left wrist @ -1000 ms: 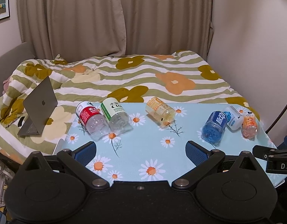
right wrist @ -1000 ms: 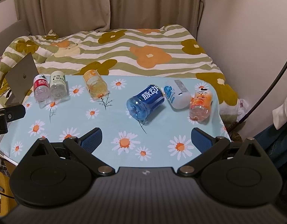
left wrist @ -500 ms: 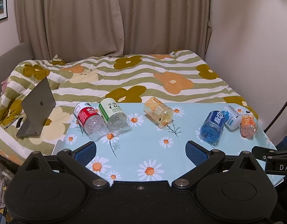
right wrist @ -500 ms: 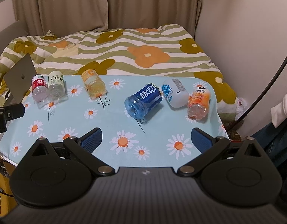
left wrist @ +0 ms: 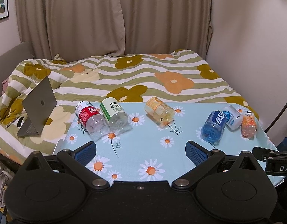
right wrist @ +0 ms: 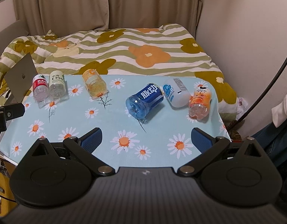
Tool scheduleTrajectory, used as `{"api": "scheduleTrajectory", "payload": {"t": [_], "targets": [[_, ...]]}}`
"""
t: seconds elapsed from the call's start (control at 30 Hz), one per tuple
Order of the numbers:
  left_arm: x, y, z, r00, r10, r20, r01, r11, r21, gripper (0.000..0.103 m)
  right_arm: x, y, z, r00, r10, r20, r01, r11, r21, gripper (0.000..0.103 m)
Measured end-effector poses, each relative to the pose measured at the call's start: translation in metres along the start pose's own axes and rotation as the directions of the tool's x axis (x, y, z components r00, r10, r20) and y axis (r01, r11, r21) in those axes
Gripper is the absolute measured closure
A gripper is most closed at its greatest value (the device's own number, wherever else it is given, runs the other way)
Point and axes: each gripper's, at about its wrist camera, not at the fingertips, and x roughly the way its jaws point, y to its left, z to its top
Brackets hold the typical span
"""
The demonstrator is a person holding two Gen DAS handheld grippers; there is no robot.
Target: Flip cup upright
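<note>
Several cut-bottle cups lie on their sides on the daisy tablecloth (left wrist: pixel 154 149): a red-label one (left wrist: pixel 91 118) and a green-label one (left wrist: pixel 115 113) at the left, a yellow one (left wrist: pixel 159 111) in the middle, and a blue one (left wrist: pixel 214 124), a white one (left wrist: pixel 232 117) and an orange one (left wrist: pixel 249 124) at the right. In the right wrist view the blue cup (right wrist: pixel 145 99), white cup (right wrist: pixel 176 92) and orange cup (right wrist: pixel 199 101) lie ahead. My left gripper (left wrist: pixel 140 152) and right gripper (right wrist: pixel 146 139) are open and empty above the near table edge.
A bed with a flowered striped quilt (left wrist: pixel 143 78) lies behind the table. An open laptop (left wrist: pixel 38 106) stands on it at the left. A wall (left wrist: pixel 255 46) and a black cable (right wrist: pixel 270 82) are at the right. Curtains (left wrist: pixel 106 18) hang behind.
Both grippers have drawn back and risen slightly, so the table and cups sit a little lower and smaller in view. No cup has moved.
</note>
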Motion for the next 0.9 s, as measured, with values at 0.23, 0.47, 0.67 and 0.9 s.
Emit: {"api": "scheduleTrajectory", "payload": {"t": [0.23,0.47,0.67,0.9], "targets": [[-0.001,0.003,-0.001,1.000,0.002,0.000,-0.002,1.000,0.000,0.000,-0.001,0.001,0.000,1.000,0.001,0.002,-0.001,1.000,0.001,0.000],[-0.002,0.003,0.000,1.000,0.004,0.000,-0.004,1.000,-0.002,0.000,-0.003,-0.002,0.001,1.000,0.007,-0.001,-0.007,1.000,0.006,0.000],[-0.004,0.000,0.013,0.999,0.035,-0.005,-0.035,0.999,-0.039,0.000,-0.002,-0.015,0.012,1.000,0.024,-0.001,-0.024,1.000,-0.012,0.000],[0.014,0.015,0.035,0.993,0.107,-0.044,-0.113,0.983,-0.143,0.000,0.023,-0.030,0.029,0.998,0.064,-0.016,-0.065,0.997,-0.040,0.000]]}}
